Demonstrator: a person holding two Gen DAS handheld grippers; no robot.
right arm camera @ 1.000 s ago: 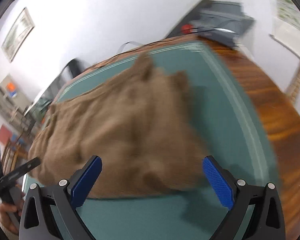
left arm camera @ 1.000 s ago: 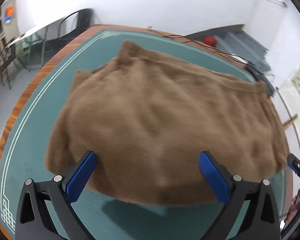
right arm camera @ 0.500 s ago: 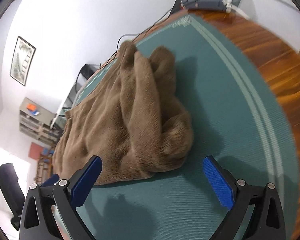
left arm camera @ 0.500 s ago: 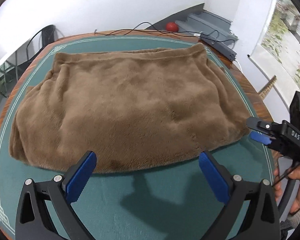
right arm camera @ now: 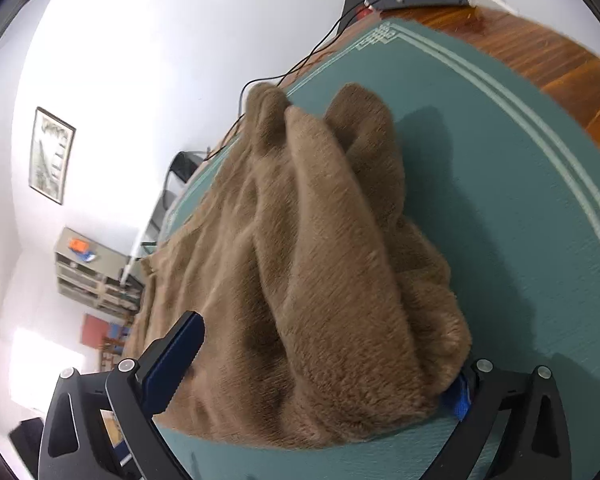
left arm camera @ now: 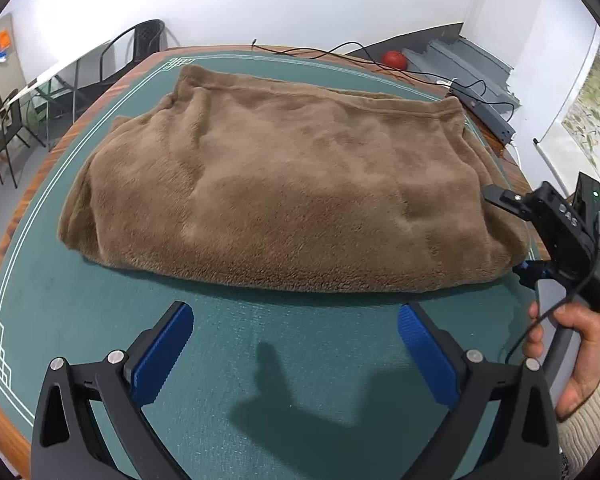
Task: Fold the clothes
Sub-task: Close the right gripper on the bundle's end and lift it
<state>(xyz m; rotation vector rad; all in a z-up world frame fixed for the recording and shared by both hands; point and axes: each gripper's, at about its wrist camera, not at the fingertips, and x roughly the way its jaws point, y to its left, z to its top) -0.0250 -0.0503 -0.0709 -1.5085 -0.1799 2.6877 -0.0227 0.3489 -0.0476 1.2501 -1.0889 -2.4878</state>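
Note:
A brown fleece garment (left arm camera: 284, 184) lies folded in a wide, thick stack on the green table mat (left arm camera: 300, 360). My left gripper (left arm camera: 294, 316) is open over bare mat, a little short of the garment's near edge and touching nothing. My right gripper (left arm camera: 504, 232) is held by a hand (left arm camera: 580, 340) at the garment's right end. In the right wrist view the right gripper (right arm camera: 316, 380) is open, and the bunched end of the garment (right arm camera: 320, 280) fills the gap between its fingers. The cloth partly hides its right pad (right arm camera: 458, 394).
The mat has a white line border and sits on a round wooden table (right arm camera: 540, 52). Black cables (left arm camera: 380, 64) and a grey box (left arm camera: 488, 114) lie at the table's far edge. Chairs (left arm camera: 100, 76) and shelves stand beyond the left side.
The right gripper has moved forward, so the garment's end now sits between its open fingers. The left gripper has drawn back from the near edge, with more bare mat in front of it.

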